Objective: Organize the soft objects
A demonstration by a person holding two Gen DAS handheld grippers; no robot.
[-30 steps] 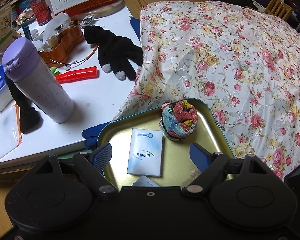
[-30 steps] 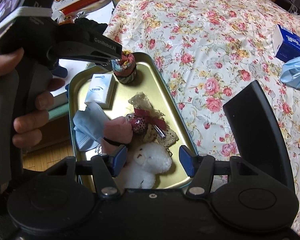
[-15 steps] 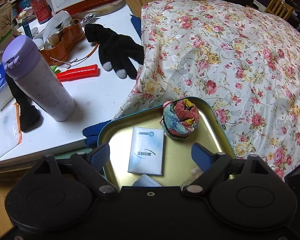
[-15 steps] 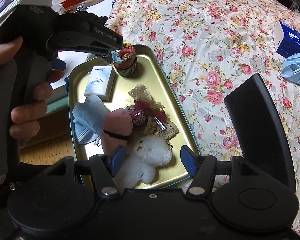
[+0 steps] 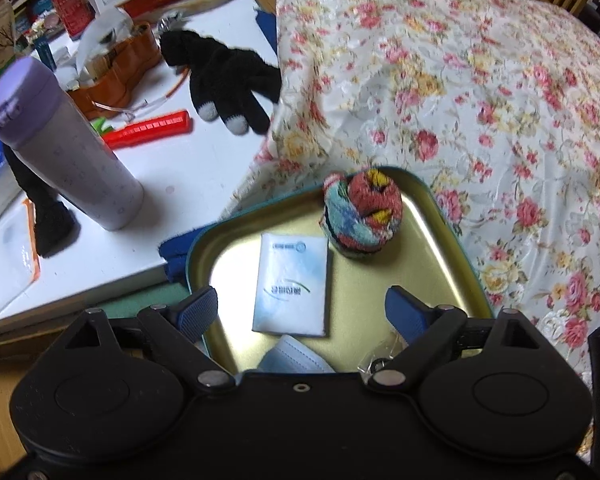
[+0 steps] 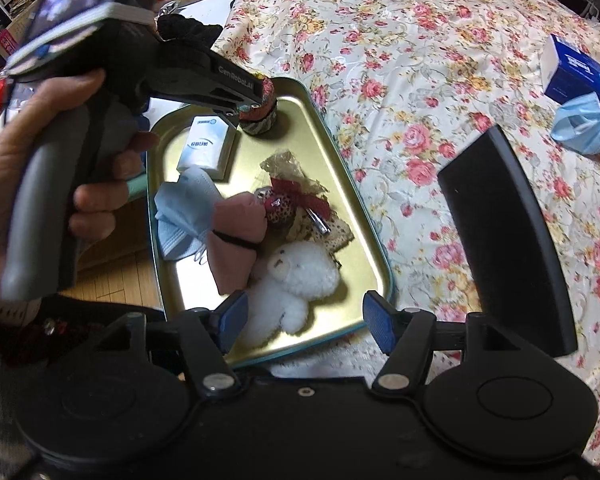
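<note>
My left gripper (image 5: 302, 306) has let its jaws spread wider than a second ago and now sits wide and empty; the rolled sock ball (image 5: 360, 214) that was near it stays put in the gold tray (image 5: 452, 240); I think that means the ball is dropped off and done. In the left view the ball is at about one o'clock from my left jaws, well clear of them; the white tissue pack (image 5: 290, 286) lies flat between the ball and the jaws, at twelve o'clock.

My right gripper (image 6: 304, 316) is opening its jaws too, bit by bit; they are about half spread and pinch nothing. The white teddy bear (image 6: 296, 280) lies just ahead of them at twelve o'clock; the left blue pad looks very near its fur, but I cannot tell if it touches. The pink cloth bundle (image 6: 236, 236) is at eleven o'clock, next to the bear; the blue face mask (image 6: 184, 216) is beyond it at ten o'clock.

All these soft things are in the tray; another blue mask (image 6: 584, 124) lies on the flowery cloth (image 6: 400, 60), far off at two o'clock; I guess that one comes next.
</note>
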